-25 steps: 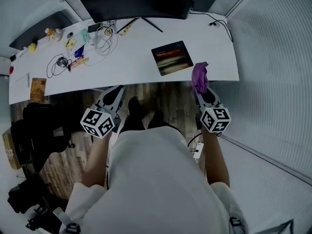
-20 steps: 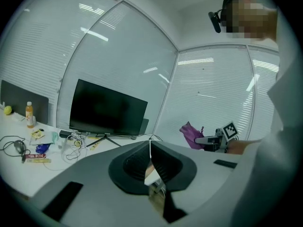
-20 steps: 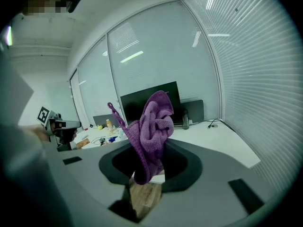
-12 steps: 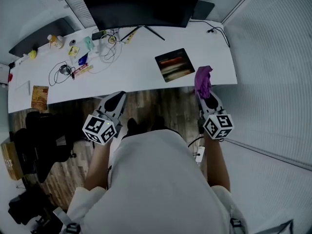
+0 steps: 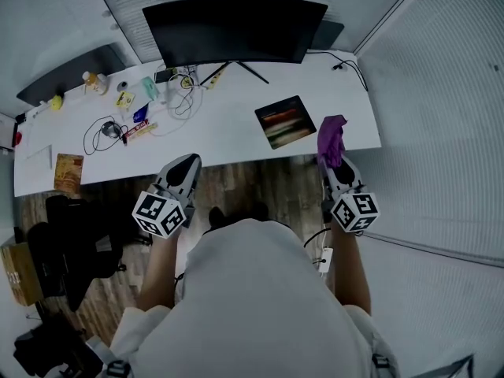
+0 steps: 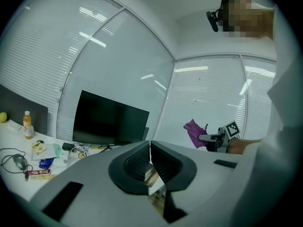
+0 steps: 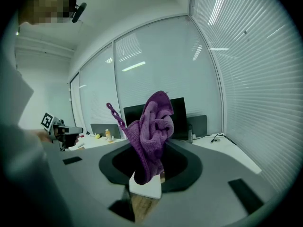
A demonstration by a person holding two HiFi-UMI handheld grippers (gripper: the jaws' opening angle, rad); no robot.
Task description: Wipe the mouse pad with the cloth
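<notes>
My right gripper (image 5: 335, 164) is clamped on the purple cloth (image 5: 331, 138), which bunches up beyond its jaws; my left gripper (image 5: 183, 168) is closed on nothing. The mouse pad (image 5: 285, 121) lies just ahead and left of the cloth, so I should press the bunch flat and sweep edge to edge.

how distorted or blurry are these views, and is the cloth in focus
Head view: fisheye bows the desk edge, and the mouse pad print looks smeared. Left gripper view: black vignette corners, curved blinds, monitor fairly sharp. Right gripper view: the purple cloth is crisp; bright light streaks show on the glass walls.
</notes>
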